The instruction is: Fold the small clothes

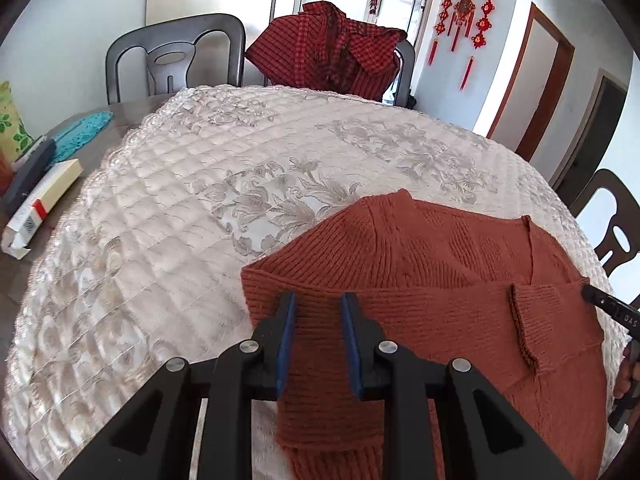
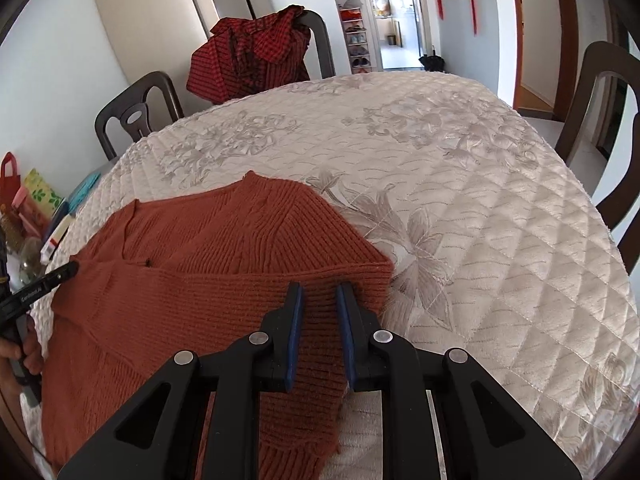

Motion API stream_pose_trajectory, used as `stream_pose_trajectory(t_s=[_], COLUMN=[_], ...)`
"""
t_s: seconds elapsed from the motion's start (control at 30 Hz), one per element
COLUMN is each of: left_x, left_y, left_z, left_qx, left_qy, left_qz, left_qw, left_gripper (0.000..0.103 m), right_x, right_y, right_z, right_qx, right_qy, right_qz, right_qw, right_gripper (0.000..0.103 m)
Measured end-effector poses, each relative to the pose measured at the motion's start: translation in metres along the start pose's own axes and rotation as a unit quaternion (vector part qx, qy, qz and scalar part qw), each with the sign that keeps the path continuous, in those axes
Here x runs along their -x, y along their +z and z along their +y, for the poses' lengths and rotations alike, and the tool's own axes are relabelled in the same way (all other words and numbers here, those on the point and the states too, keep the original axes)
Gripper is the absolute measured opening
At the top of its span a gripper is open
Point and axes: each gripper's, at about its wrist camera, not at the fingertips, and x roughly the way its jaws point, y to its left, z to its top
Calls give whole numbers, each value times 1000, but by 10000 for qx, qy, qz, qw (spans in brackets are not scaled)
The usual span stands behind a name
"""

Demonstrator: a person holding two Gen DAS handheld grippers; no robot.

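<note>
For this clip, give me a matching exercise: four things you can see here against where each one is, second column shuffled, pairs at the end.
Things:
1. rust sweater
2. checked garment
3. red knot ornaments
4. white box

Places:
A. hanging on the wall
B. on the bare tabletop beside the quilted cloth
C. draped over a chair back
D. flat on the quilted cloth, knit between both sets of jaws

Pairs: 1-D, 2-C, 3-A, 4-B
</note>
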Motion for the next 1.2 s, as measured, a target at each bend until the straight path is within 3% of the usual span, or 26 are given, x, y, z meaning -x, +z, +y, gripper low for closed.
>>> stream_pose_trajectory(t_s=[0.27,0.43,0.73,0.9,1.1,1.2], left_x=[41,31,40,50,69,82], left_y=[-22,-38,-40,-50,-69,-84], left_z=[-13,-19,-26,-25,-20,-11], left_qx=[-228,-437,-581,-590,-479,-265], left_qy=[-67,-2,70,88,-25,-282], left_qz=[-183,-76,-72,-34,6,77], left_qw=[9996,9990,9983,9982,9988,9992], left_gripper=[26,26,32,38,38,41], right_x=[35,30,34,48,61,68], right_y=[-19,-37,-41,-49,-66,-79], right_z=[18,23,24,21,21,20], right_qx=[243,400,410,255,176,36], right_qy=[56,46,30,347,534,721], right_qz=[-150,66,65,25,85,196], right_qw=[9996,9992,9991,9991,9984,9972], right_gripper=[18,18,18,34,36,36])
